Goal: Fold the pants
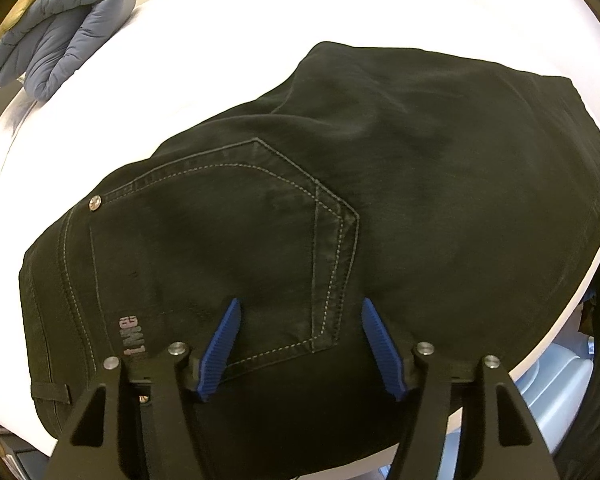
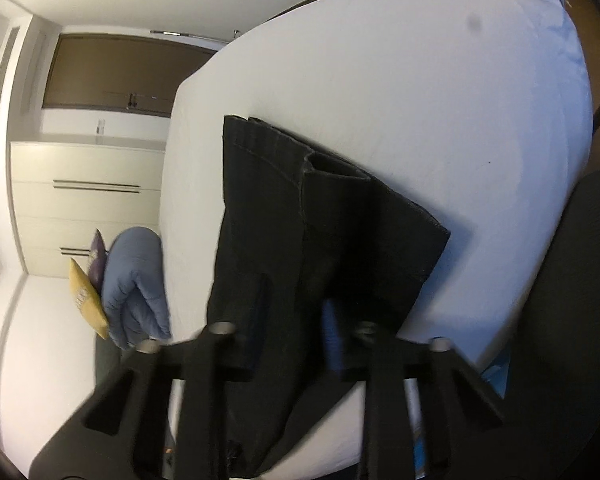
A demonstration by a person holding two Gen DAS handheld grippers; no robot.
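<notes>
Covering most of both views, a white bed (image 1: 228, 40) carries the black pants (image 1: 380, 184), which lie across the sheet near its edge. Through the left wrist camera the seat of the pants faces up, showing a back pocket (image 1: 220, 248) outlined in pale stitching, a metal rivet (image 1: 95, 203) at its corner and a small printed label (image 1: 131, 336) near the waist. Through the right wrist camera, which is blurred, the leg ends of the pants (image 2: 320, 208) lie stacked on the bed (image 2: 420, 100), one hem opening visible above the other layer.

A blue-grey quilted jacket (image 1: 60, 32) sits folded at the far side of the bed, well apart from the pants; in the right view two small cushions, one yellow (image 2: 86, 300) and one purple (image 2: 97, 256), lean just beside it. Pale drawers (image 2: 88, 200) stand against the wall behind.

The left gripper (image 1: 298, 350) hovers over the pocket with its blue ribbed fingers (image 1: 220, 352) spread apart, clamping nothing. The right gripper (image 2: 296, 328) sits over the leg fabric; its fingers appear spread, though blur hides whether they touch cloth.
</notes>
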